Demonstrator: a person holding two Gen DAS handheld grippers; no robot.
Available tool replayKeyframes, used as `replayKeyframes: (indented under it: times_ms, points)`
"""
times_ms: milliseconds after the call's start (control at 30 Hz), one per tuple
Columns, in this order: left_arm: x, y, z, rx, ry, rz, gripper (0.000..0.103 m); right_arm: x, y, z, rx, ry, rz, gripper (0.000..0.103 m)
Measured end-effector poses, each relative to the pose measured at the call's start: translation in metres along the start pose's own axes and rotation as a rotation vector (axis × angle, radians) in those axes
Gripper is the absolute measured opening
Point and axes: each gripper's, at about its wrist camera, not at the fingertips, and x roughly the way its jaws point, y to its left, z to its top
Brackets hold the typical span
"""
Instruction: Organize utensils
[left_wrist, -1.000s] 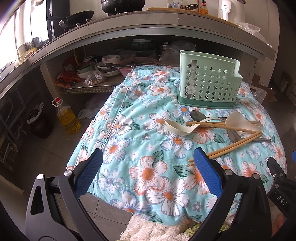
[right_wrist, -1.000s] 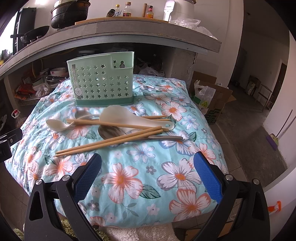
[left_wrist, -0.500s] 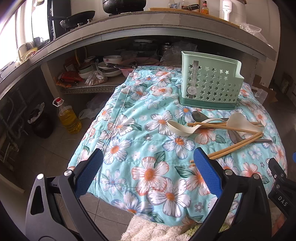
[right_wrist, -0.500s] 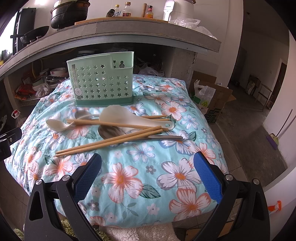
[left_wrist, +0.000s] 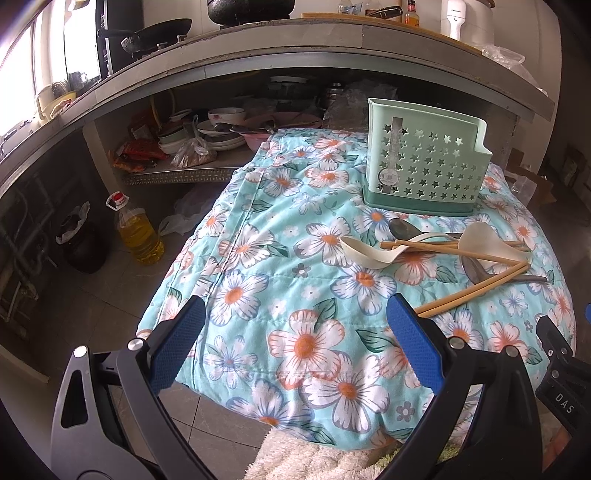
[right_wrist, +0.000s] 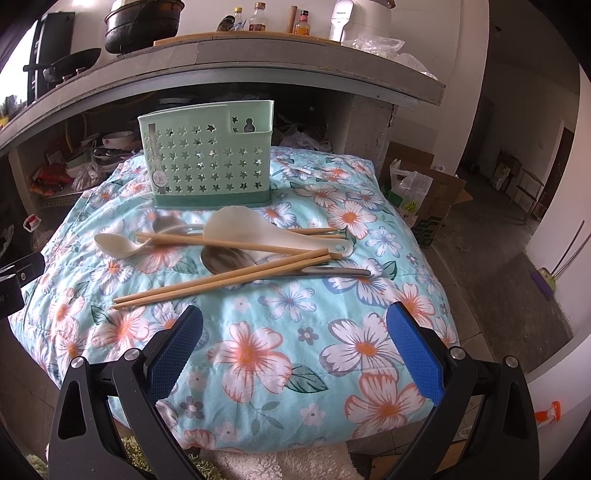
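A pale green plastic utensil holder with star-shaped holes (right_wrist: 208, 158) stands upright on the table draped in a light-blue floral quilted cloth (right_wrist: 280, 354). Just in front of the holder lie the utensils in a loose crossing pile: wooden chopsticks (right_wrist: 221, 280), a white plastic rice paddle (right_wrist: 258, 230), a white ceramic soup spoon (right_wrist: 118, 245) and a metal spoon (right_wrist: 236, 260). Nearer than the pile, well short of the holder, the left tongs (left_wrist: 295, 350) and the right tongs (right_wrist: 295, 347) both gape wide, holding nothing.
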Motion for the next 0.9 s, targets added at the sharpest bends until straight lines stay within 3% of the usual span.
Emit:
replayKeyframes:
  times_ms: [900]
  points:
    - [-0.0011, 0.0006, 0.0046, 0.000, -0.004, 0.021, 0.095, -0.0001, -0.0032, 0.0009, 0.017, -0.010, 0.009, 0.097]
